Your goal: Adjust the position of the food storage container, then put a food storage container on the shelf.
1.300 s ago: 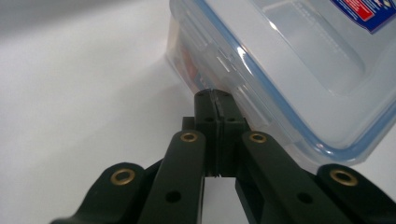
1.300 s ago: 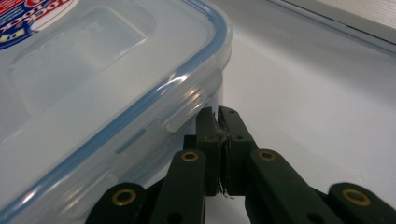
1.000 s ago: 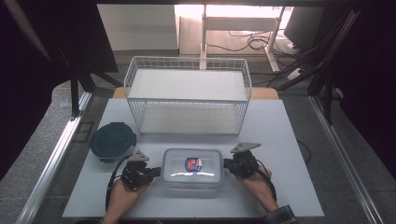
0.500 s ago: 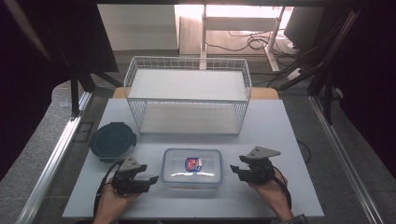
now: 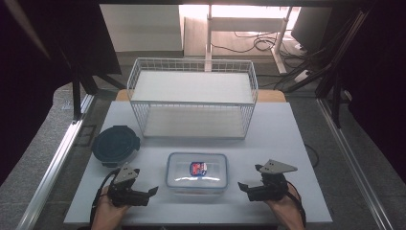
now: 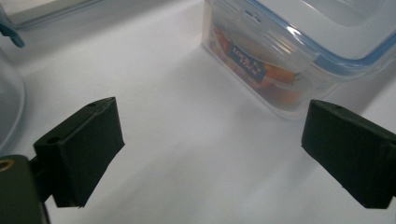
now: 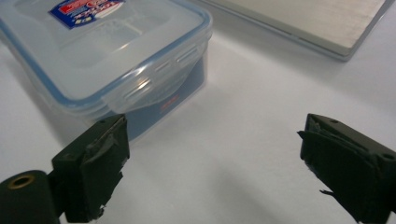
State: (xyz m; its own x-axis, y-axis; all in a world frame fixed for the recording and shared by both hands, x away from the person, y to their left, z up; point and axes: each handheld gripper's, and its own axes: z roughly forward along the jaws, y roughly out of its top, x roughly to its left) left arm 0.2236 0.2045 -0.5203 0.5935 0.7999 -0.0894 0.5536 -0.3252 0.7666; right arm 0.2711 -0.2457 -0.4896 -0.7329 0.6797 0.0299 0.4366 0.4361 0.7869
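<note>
My jaws stand wide and empty on both grippers: left gripper (image 5: 152, 191) and right gripper (image 5: 243, 186) have backed off the clear lidded box (image 5: 197, 172), which sits between them on the table (image 5: 287, 143), released, latches seemingly shut

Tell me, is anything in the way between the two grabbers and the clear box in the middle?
Nothing visible is. The clear box sits alone on the white table, with bare tabletop between it and the left gripper and the right gripper. Both have their jaws open, pointing at its ends. The round dark lidded container sits off to the left, behind the left gripper.
</note>
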